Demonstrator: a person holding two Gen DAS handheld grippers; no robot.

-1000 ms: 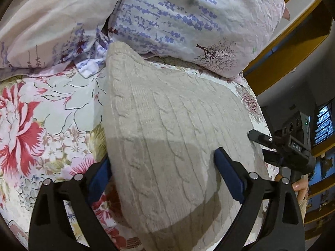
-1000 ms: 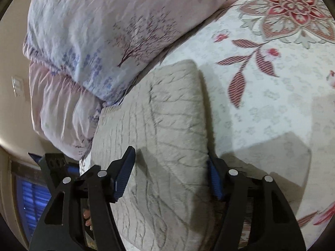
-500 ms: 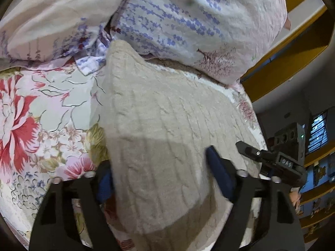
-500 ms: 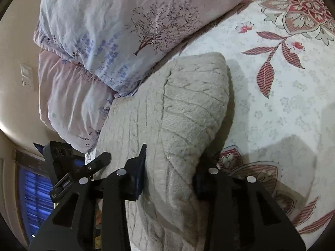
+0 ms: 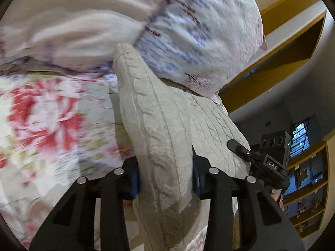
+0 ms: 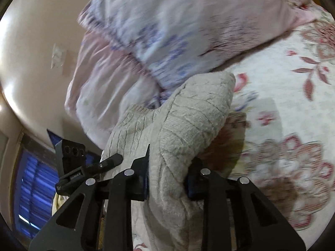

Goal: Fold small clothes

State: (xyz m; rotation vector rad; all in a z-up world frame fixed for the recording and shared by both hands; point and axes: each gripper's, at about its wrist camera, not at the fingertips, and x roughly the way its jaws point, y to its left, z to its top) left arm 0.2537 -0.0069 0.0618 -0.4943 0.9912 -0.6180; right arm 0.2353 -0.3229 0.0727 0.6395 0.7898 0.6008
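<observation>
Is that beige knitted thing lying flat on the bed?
No. The beige knit is bunched and lifted, pinched in both sets of jaws.

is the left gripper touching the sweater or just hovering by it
Touching. In the left wrist view, the left gripper has both blue pads pressed against a bunched fold of the beige sweater, with knit filling the space between them and no gap on either side.

Floral bedsheet (image 5: 48, 125) with red blooms spread across the bed, two pale pillows with lavender print (image 5: 199, 41) stacked at the far end, yellow wooden shelving (image 5: 272, 62) far right, blue-lit window (image 6: 35, 188) near left
</observation>
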